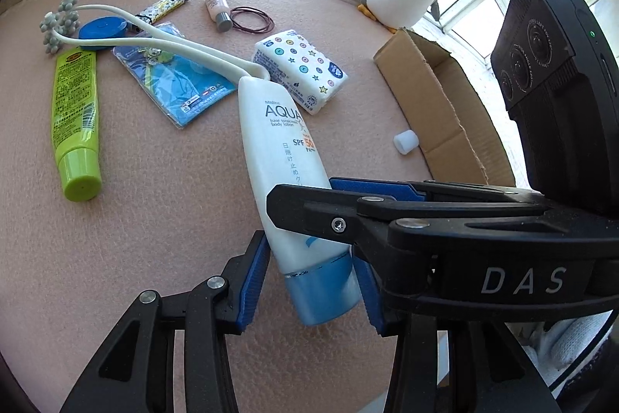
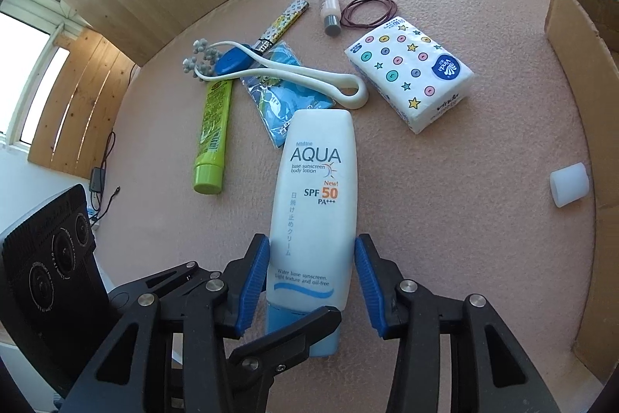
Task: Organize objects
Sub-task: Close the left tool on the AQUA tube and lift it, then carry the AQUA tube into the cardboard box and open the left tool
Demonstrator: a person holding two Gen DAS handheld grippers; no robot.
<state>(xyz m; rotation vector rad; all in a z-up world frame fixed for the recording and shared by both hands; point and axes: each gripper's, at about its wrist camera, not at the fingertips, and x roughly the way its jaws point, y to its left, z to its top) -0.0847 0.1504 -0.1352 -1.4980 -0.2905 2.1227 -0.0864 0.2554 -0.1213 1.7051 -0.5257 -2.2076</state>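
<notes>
The sunscreen tube (image 2: 315, 204) lies on the carpet (image 2: 464, 180), long axis pointing away, cap end between both tools: the right tool (image 2: 311, 281) brackets its lower body, seemingly touching, while the left tool (image 1: 309, 281) straddles the cap, grip unclear.

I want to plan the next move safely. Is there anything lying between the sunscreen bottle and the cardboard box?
Only the small white cap, on the carpet just before the cardboard box. It lies beside the straight path from the sunscreen bottle, which both grippers hold, so carrying the bottle over it should be easy.
</notes>
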